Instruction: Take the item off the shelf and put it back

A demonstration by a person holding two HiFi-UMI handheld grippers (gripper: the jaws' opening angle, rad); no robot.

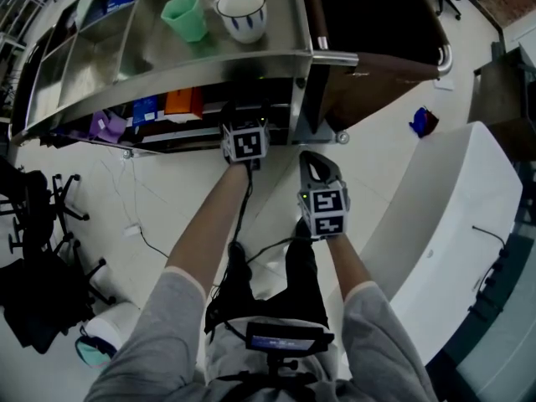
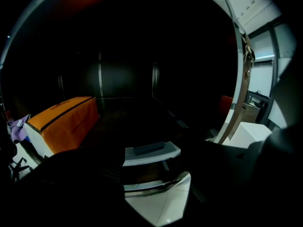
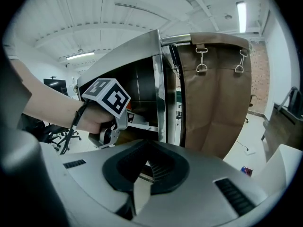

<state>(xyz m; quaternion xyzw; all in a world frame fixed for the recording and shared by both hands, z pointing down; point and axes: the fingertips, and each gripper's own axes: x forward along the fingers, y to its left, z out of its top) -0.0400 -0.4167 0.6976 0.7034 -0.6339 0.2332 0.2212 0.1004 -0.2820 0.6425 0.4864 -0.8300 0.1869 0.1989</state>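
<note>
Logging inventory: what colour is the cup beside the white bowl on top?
The cup is mint green; head view shows it best.

The shelf (image 1: 209,61) is polished sheet metal, glossy. On its top, the green cup (image 1: 184,17) looks like matt plastic, the white bowl (image 1: 242,13) glazed and shiny. Right of it hangs a matt brown cloth bag (image 3: 218,93) on metal clips (image 3: 201,60). The floor (image 1: 167,208) is glossy.

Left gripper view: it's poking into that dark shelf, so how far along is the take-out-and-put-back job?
Done: hard to say; no item is off the shelf, and the orange box sits inside. In hand: the left gripper is in the lower shelf, jaws wide apart around a flat white item, not pressing it. The right gripper hangs back, shut and empty. Left: either the first grab or simply withdrawing.
</note>
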